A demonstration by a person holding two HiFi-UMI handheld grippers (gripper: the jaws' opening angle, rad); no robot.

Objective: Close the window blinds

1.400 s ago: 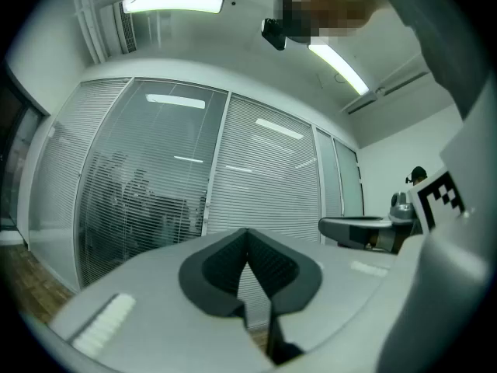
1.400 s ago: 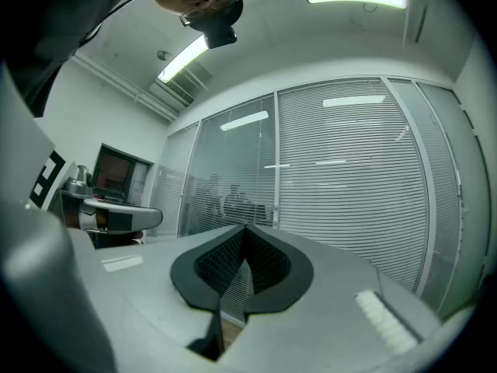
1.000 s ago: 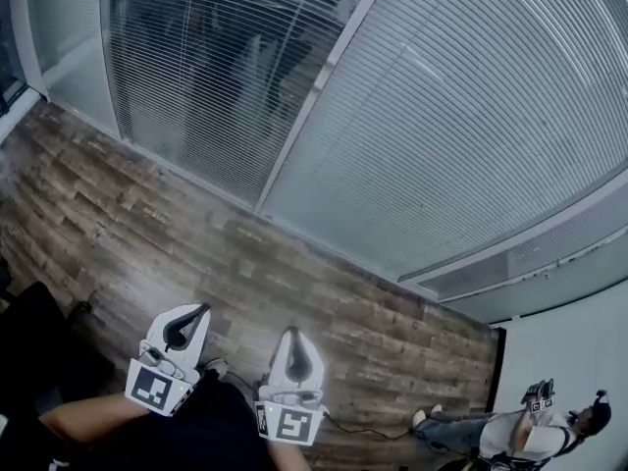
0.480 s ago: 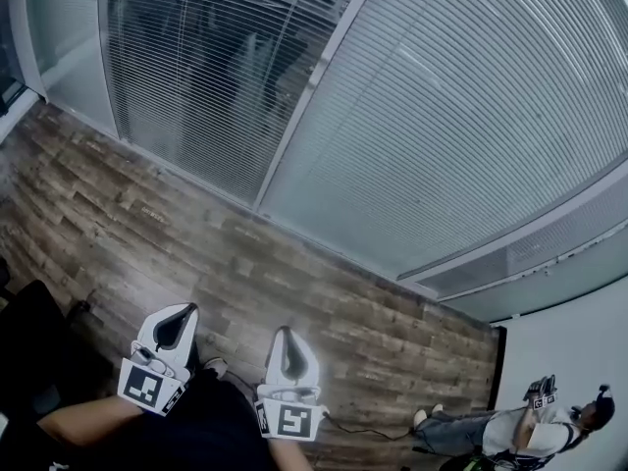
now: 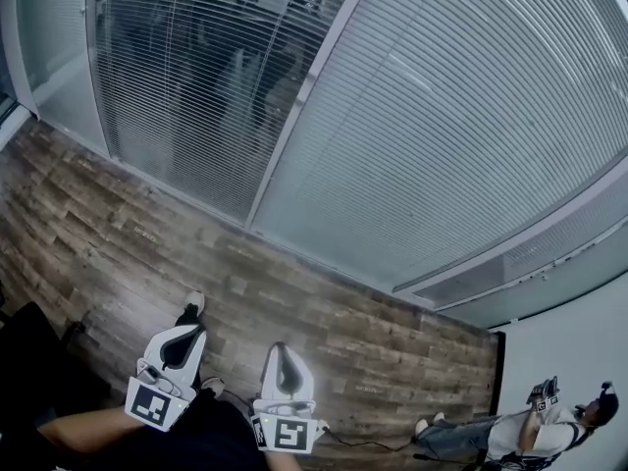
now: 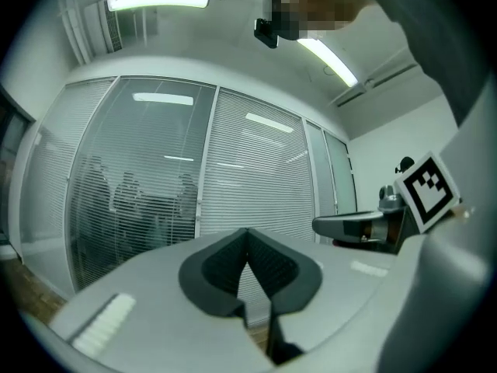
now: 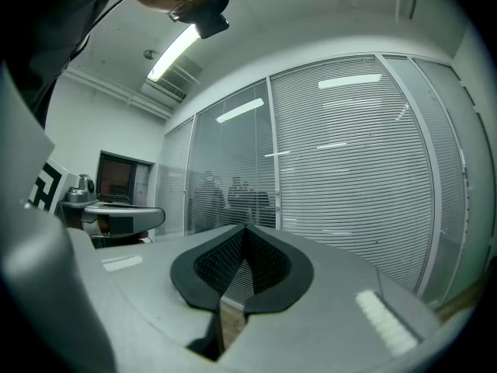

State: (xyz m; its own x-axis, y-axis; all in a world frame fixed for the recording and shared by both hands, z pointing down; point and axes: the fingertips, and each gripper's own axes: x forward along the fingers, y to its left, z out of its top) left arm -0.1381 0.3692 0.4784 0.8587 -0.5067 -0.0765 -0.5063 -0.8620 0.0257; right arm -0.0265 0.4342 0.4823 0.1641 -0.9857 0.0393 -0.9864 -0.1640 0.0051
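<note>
You held the white left gripper (image 5: 188,337) low at the near edge of the scene, with its dark grey ribbed pads pressed together tip to tip and empty. The left gripper view showed the same: the two jaws met at the front, with only a narrow slit further back. Just to its right, the white right gripper (image 5: 280,351) was likewise pinched closed on itself, gripping nothing. Both pointed away from you towards the far wall.

The pale horizontal-slat window blinds (image 5: 451,126) hung behind the glass wall on the far side, well apart from both grippers. A strip of brown wood-plank floor (image 5: 118,214) lay between you and them. A slim grey metal mullion (image 5: 304,86) split the wall. On the panel left of it (image 5: 177,77) the slats stood tilted open, and dim standing figures showed through. On the panel right of it the slats looked flat and opaque.

Your dark shoe (image 5: 194,304) rested on the planks near the left gripper. At the far right a seated person in a white top (image 5: 525,432) was on the floor beside a white wall.
</note>
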